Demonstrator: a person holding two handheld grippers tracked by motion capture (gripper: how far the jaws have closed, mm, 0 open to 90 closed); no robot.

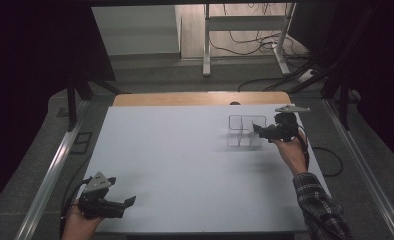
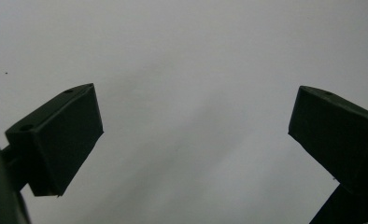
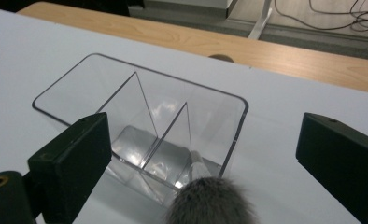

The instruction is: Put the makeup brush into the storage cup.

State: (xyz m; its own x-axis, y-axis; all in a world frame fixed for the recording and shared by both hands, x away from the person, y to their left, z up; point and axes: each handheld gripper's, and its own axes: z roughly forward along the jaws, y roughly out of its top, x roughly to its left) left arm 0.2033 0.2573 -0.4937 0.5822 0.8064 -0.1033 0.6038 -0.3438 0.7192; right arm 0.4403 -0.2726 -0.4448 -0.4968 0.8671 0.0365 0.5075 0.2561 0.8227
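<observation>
High view: the clear organizer [image 1: 245, 132] sits right of centre, right gripper [image 1: 261, 132] at its edge; left gripper [image 1: 120, 205] idles lower left, jaws spread.

Right gripper view: jaws spread, brush [image 3: 205, 200] dropped handle-first into the near compartment, bristles up.

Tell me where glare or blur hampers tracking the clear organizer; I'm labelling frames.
High view: dim, clear organizer faint against the table. Right gripper view: glare on its floor, brush blurred. Left gripper view: soft shadows, fingers sharp.
</observation>
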